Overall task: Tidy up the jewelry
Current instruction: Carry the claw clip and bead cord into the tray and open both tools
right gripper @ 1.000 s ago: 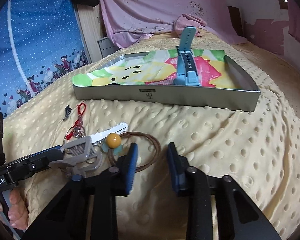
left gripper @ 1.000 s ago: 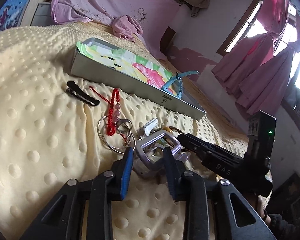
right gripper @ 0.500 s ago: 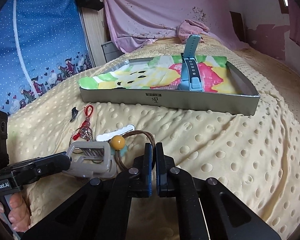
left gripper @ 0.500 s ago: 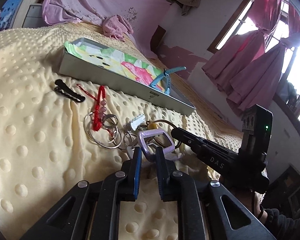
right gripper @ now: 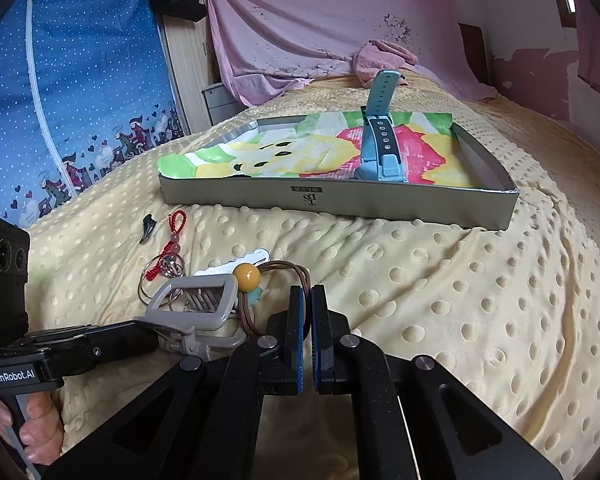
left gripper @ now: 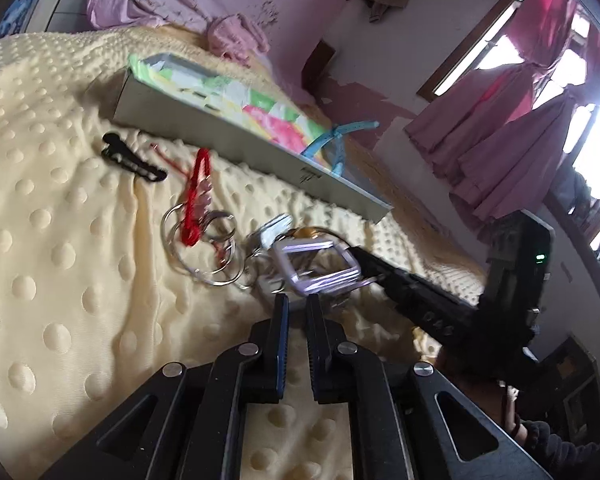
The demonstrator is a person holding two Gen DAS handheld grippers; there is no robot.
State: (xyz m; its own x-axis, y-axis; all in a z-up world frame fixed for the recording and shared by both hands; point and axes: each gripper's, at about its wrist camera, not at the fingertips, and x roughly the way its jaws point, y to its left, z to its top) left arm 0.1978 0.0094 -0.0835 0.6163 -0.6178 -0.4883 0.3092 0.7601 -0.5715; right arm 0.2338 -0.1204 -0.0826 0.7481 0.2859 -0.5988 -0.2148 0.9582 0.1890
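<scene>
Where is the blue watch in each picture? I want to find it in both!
Left wrist view: the blue watch is right of centre, upper half, at the right end of the grey tray.
Right wrist view: the watch is above centre, in the tray's right half, one strap sticking up.
Shared landmark: the red cord charm on the yellow blanket.

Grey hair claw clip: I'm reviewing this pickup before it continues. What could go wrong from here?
The left gripper, its jaws closing, pinches the grey hair claw clip only by its end lever; it could twist loose. The clip overlaps the key rings and brown hair tie, so lifting may drag them. The right gripper is shut beside the tie's cords; whether it grips them is unclear.
</scene>
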